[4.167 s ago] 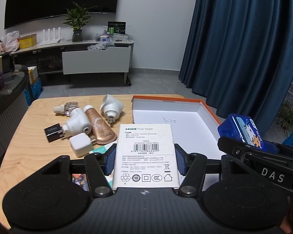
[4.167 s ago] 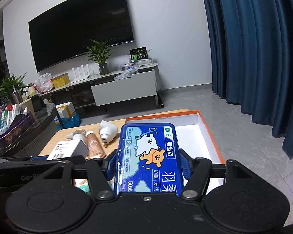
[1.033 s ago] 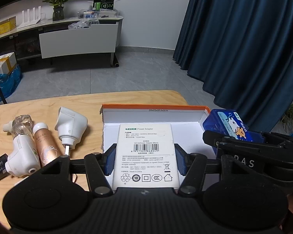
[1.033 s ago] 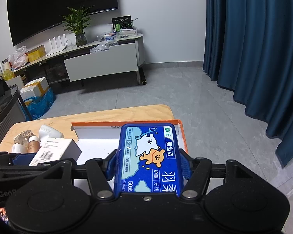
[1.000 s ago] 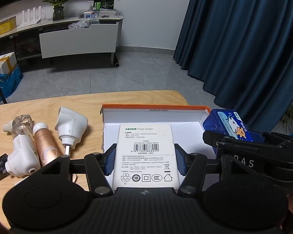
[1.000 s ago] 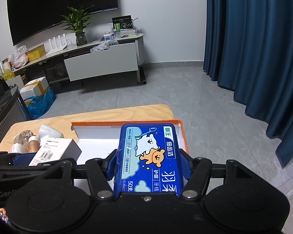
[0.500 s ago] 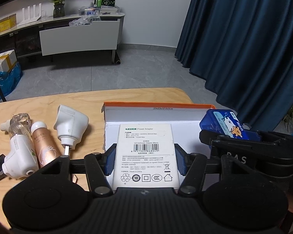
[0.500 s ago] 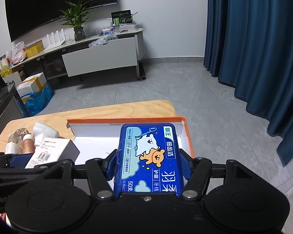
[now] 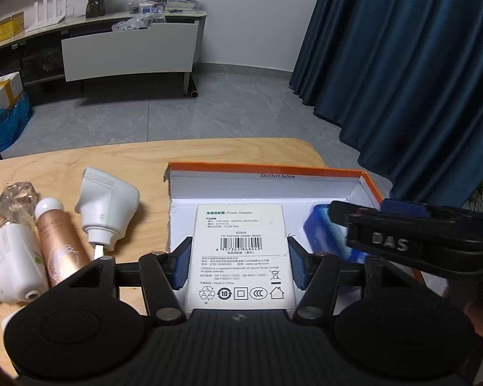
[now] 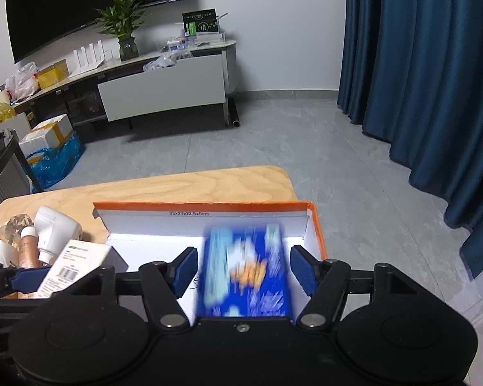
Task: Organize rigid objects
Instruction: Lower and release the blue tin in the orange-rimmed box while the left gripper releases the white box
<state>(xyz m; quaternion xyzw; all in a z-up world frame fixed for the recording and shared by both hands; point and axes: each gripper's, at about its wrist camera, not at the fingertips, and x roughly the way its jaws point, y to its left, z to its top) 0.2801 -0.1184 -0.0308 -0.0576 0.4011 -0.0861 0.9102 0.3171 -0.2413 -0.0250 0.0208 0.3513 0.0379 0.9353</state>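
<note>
Left gripper (image 9: 238, 265) clamped on white barcode-labelled power adapter carton (image 9: 240, 251); right gripper (image 10: 243, 271) just opening — 2 pads clear of blurred blue floss box (image 10: 244, 276) over orange-rimmed white cardboard tray (image 10: 206, 207).

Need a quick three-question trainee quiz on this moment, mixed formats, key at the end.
1. True or false: the left tool is clamped on the white adapter box.
2. The blue pack in the right tool is: A) clamped tight, B) loose, gaps beside both pads, C) gone.
3. Where is the copper tube: inside the orange-rimmed tray or on the table?

Key: 1 true; 2 B (jaws have just been opening, pack between them); 3 on the table, left of the tray.
</note>
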